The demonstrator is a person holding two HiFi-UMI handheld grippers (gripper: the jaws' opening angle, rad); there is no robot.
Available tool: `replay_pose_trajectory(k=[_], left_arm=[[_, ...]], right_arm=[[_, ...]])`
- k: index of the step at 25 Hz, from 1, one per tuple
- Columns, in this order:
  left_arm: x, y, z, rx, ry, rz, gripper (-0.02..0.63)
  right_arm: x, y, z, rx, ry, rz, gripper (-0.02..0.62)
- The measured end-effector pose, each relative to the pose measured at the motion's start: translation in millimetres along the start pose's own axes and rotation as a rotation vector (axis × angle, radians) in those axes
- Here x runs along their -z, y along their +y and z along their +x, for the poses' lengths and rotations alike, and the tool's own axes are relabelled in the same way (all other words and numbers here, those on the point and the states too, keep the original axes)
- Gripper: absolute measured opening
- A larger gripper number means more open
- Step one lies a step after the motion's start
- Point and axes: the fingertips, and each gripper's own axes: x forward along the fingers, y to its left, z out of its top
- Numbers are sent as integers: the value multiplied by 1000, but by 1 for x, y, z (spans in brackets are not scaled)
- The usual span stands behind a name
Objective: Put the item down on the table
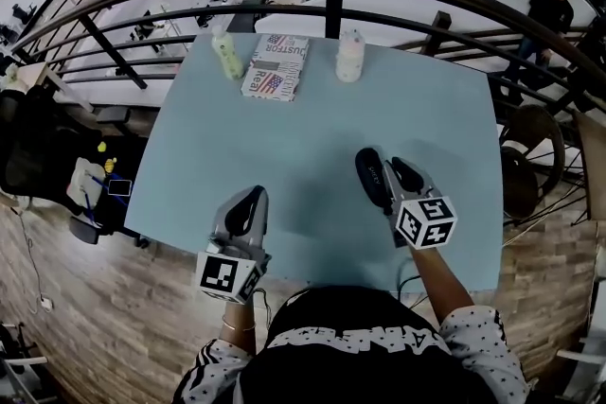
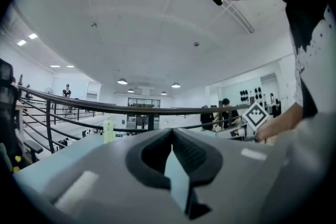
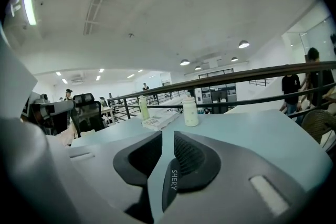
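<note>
"SHERY" moulded on dark rubber pad of right gripper [image 3: 168, 140]. Flat white box with flag print [image 1: 276, 66]: large "Rea…", rest unclear. Black shirt [image 1: 360, 366], white lettering: illegible.

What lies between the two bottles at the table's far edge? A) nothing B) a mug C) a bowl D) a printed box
D: the printed box lies flat on the table, between the green bottle and the pale bottle.
</note>
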Motion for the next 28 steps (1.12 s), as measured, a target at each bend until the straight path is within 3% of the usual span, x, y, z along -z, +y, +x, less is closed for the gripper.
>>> replay_pose_trajectory(k=[7, 18, 28], left_arm=[[-1, -11, -1, 38, -29, 32, 0], [-2, -16, -4, 51, -17, 12, 0], [-2, -13, -5, 41, -19, 24, 0]], right_arm=[[-18, -3, -29, 42, -99, 22, -3], [-40, 5, -49, 37, -166, 10, -3], [-40, 10, -51, 24, -152, 7, -3]])
